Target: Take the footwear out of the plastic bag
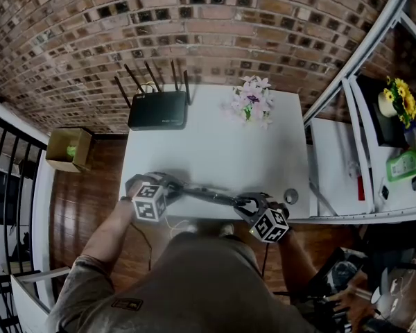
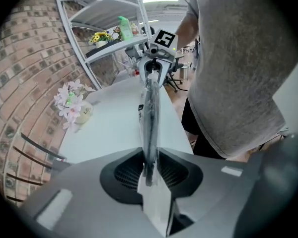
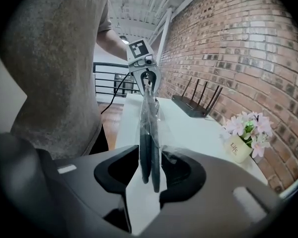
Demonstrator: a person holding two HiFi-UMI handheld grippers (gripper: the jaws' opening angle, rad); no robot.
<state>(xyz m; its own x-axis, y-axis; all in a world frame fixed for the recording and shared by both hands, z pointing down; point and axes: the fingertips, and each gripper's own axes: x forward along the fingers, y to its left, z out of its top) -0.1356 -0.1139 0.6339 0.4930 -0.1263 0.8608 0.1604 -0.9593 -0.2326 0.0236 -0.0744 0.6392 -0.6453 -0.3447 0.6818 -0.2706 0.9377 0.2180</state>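
Observation:
A clear plastic bag (image 1: pixel 208 194) with dark flat footwear inside hangs stretched between my two grippers over the front edge of the white table (image 1: pixel 215 151). My left gripper (image 1: pixel 168 186) grips one end. In the left gripper view the bag (image 2: pixel 150 118) stands edge-on, pinched between the jaws of the left gripper (image 2: pixel 149 170). My right gripper (image 1: pixel 244 203) holds the other end. In the right gripper view two dark soles (image 3: pixel 150 133) sit in the plastic between the jaws of the right gripper (image 3: pixel 151 175). Each view shows the opposite gripper at the bag's far end.
A black router (image 1: pixel 158 109) with antennas and a small pot of pink flowers (image 1: pixel 253 101) stand at the table's back. A small round object (image 1: pixel 290 195) lies near the front right corner. White metal shelving (image 1: pixel 347 116) stands at the right, a cardboard box (image 1: pixel 69 149) on the floor at the left.

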